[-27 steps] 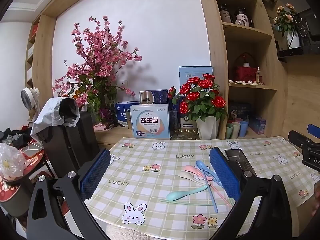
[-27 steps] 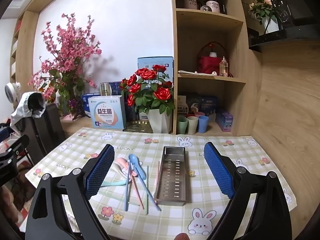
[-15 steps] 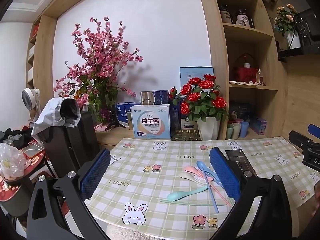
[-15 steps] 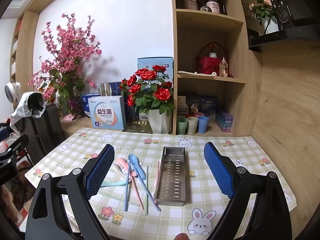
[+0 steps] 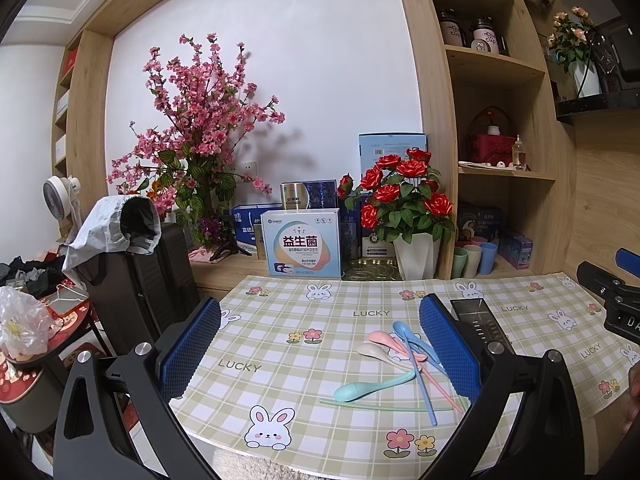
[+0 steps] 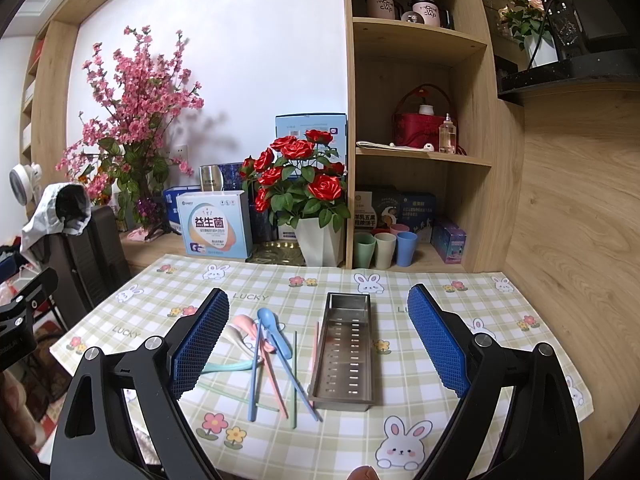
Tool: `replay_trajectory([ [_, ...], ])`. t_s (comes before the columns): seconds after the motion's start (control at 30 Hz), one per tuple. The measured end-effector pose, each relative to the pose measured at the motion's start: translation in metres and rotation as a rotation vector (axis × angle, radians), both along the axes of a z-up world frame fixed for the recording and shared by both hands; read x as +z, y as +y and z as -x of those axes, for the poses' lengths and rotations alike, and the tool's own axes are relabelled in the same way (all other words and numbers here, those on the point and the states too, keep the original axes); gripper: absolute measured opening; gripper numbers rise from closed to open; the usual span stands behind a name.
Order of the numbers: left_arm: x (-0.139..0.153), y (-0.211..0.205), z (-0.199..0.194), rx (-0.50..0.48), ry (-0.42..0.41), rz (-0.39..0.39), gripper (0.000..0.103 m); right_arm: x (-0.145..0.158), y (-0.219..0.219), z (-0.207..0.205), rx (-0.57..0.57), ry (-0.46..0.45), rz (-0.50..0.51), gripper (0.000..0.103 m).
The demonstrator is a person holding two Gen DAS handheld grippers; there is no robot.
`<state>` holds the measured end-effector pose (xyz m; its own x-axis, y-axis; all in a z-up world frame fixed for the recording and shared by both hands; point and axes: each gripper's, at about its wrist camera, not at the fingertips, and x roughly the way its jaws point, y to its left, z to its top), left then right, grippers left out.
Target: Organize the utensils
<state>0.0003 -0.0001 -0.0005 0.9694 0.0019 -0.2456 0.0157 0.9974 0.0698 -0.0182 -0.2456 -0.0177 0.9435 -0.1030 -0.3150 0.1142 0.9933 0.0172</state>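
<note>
A heap of pastel spoons and chopsticks lies on the checked tablecloth: a blue spoon [image 6: 269,317], a pink spoon [image 6: 245,322], a white spoon [image 6: 236,336], a mint spoon [image 5: 362,389] and several chopsticks [image 6: 295,376]. Right of them stands a long perforated steel tray [image 6: 344,354], holding nothing. My right gripper [image 6: 316,344] hovers open above the near table edge, with heap and tray seen between its blue pads. My left gripper [image 5: 320,344] is open too, further left, and its right pad hides part of the steel tray [image 5: 476,316].
A white pot of red roses [image 6: 320,240], boxes [image 6: 214,226] and pastel cups [image 6: 384,244] line the back of the table and the shelf. A dark chair [image 5: 140,280] with a grey garment stands at the left. A wood wall [image 6: 580,240] bounds the right side.
</note>
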Motion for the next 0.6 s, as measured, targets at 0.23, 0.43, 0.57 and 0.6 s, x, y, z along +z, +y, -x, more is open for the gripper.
replay_trajectory([
  [0.23, -0.0001, 0.0000, -0.0001, 0.001, 0.000, 0.000, 0.097, 0.0004, -0.0007, 0.0003, 0.000, 0.000, 0.000, 0.088],
  [0.43, 0.0012, -0.0007, 0.0003, 0.000, 0.000, 0.000, 0.097, 0.0011, -0.0011, 0.0005, -0.001, 0.000, 0.000, 0.088],
  [0.57, 0.0014, -0.0007, 0.0002, 0.000, 0.001, -0.001, 0.097, 0.0017, -0.0010, 0.0007, 0.000, 0.001, 0.000, 0.088],
  [0.6, 0.0014, -0.0006, 0.0003, 0.000, 0.001, -0.001, 0.097, 0.0019, -0.0010, 0.0009, 0.000, 0.001, 0.000, 0.088],
])
